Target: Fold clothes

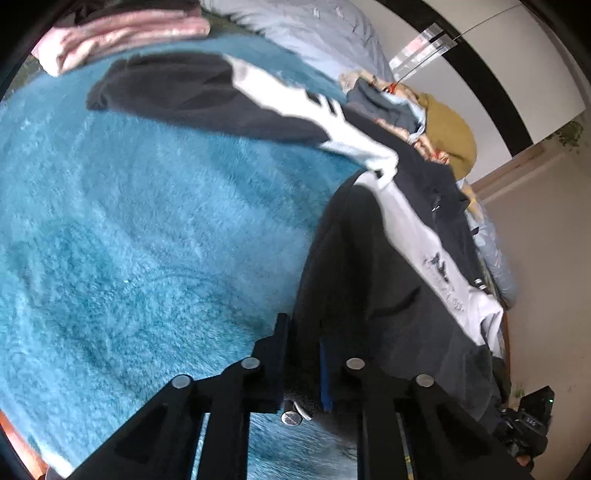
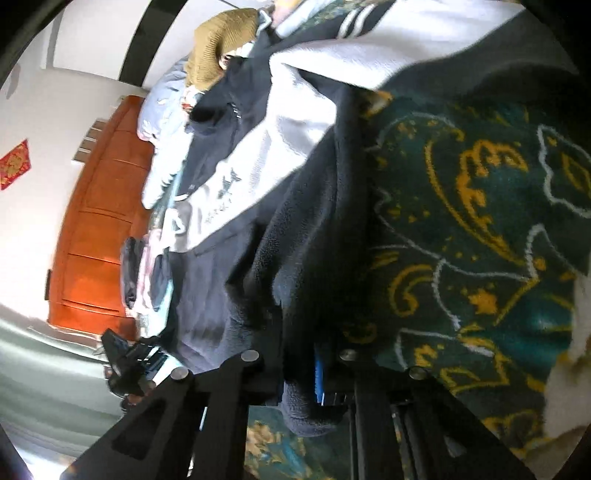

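A black and white fleece jacket (image 1: 384, 266) hangs stretched between both grippers above the bed. My left gripper (image 1: 304, 354) is shut on its black hem, with the fabric pinched between the fingers. One sleeve (image 1: 207, 92) trails back across the teal fuzzy blanket (image 1: 147, 221). In the right wrist view the same jacket (image 2: 295, 229) drapes away to the left, its white chest panel bearing dark lettering. My right gripper (image 2: 303, 365) is shut on a bunched black edge of it. The other gripper (image 2: 125, 365) shows small at the lower left.
Folded pink clothing (image 1: 122, 33) lies at the blanket's far edge. A heap of clothes with a mustard knit (image 1: 447, 136) sits on the bed. A dark green patterned blanket (image 2: 472, 236) lies beneath my right gripper. An orange wooden headboard (image 2: 99, 221) stands by the white wall.
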Tool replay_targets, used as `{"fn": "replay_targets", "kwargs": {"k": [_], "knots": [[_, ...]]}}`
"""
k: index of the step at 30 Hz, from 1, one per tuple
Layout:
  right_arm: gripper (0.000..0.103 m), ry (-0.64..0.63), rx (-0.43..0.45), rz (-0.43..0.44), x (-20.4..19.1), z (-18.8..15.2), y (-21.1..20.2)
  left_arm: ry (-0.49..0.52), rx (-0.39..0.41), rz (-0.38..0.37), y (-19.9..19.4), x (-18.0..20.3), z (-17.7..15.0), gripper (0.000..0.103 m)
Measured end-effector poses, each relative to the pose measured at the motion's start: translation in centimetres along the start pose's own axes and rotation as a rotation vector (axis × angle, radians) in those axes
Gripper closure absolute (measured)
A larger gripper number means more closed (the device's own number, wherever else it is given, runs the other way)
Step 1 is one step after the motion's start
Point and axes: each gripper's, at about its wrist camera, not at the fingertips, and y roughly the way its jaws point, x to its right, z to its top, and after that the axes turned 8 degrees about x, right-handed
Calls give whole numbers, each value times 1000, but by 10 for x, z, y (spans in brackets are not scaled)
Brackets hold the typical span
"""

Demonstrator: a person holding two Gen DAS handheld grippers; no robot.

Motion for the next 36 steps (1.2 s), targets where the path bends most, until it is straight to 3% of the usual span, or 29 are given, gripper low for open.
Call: {"fn": "replay_targets", "kwargs": {"k": [4, 8, 12, 20, 24, 28, 31, 33, 36], "knots": [[93, 46, 89, 121, -9, 8, -29, 10, 75, -30, -31, 9, 4, 93], [93, 6, 64, 47, -8, 8, -32, 32, 74, 41, -34, 0, -1, 100], [93, 62, 3, -45, 17, -4, -12, -49, 34, 27, -25, -22, -10, 100], [87, 54, 12, -62, 19, -3, -19, -31, 82, -33, -36, -5, -5, 100], [79, 70, 50, -82, 24, 2, -23, -5, 59, -50, -31, 7, -8, 100], [77, 79, 108, -85, 28, 9, -38, -6, 24, -50, -23, 15, -17, 99], [73, 45, 142, -78, 21, 22, -43, 4, 9, -56, -21, 24, -22, 99], [63, 34, 151, -67, 12, 33, -39, 16, 9, -65, -21, 30, -23, 99], [63, -2, 157, -38, -9, 51, -27, 37, 22, -80, -21, 36, -14, 98]]}}
